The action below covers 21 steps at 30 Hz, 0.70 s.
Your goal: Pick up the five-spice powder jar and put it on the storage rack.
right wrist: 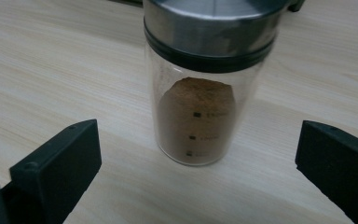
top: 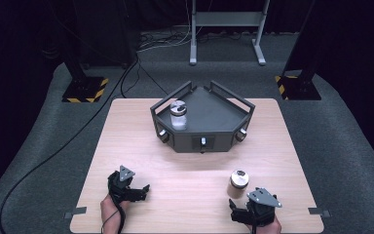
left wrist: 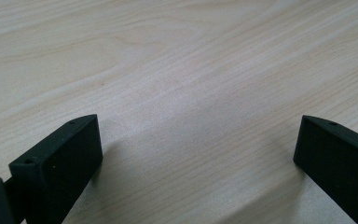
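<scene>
A glass jar of brown powder (top: 238, 182) with a steel lid stands upright on the wooden table (top: 190, 165) at the front right. Just behind it my right gripper (top: 237, 210) is open; in the right gripper view the jar (right wrist: 200, 116) stands ahead of the two spread jaws, apart from both. A second jar with white contents (top: 178, 115) stands in the dark angular tray (top: 224, 114) at the back. My left gripper (top: 143, 191) rests open at the front left, its jaws wide over bare wood (left wrist: 191, 93) with nothing between them.
The tray has raised rails and knobs on its front faces (top: 203, 142). Bare wood lies between the grippers and the tray. Beyond the table are stand bases (top: 84, 90) with hazard stripes, floor cables and a grey frame (top: 226, 29).
</scene>
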Tool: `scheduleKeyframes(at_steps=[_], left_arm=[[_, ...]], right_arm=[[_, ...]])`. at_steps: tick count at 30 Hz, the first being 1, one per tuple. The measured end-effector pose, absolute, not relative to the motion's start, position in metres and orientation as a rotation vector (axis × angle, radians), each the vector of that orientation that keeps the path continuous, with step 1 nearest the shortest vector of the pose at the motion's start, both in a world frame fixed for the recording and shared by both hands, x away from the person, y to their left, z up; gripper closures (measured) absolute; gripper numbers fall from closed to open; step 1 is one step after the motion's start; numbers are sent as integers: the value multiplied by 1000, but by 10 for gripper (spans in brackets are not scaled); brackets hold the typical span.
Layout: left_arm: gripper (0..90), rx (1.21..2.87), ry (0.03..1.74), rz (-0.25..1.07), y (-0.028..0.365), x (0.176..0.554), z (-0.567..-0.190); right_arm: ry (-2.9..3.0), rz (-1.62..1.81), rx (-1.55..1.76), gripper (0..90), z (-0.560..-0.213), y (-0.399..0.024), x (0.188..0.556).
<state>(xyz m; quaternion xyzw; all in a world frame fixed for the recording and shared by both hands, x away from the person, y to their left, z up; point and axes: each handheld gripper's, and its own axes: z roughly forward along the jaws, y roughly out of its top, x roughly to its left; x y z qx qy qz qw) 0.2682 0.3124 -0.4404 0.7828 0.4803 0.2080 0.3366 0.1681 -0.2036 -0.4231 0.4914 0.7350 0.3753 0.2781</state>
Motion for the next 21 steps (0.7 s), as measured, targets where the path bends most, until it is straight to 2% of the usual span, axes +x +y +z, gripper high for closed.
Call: scheduleKeyframes(at_steps=[12,21], left_arm=[[10,2040,1252,542,312,268,-440],[9,2043,1250,543,313,268,-440]], right_arm=[[1987,993,1353,0,-439,-195,207],[1997,1000,1355,0,-446,-193,219]])
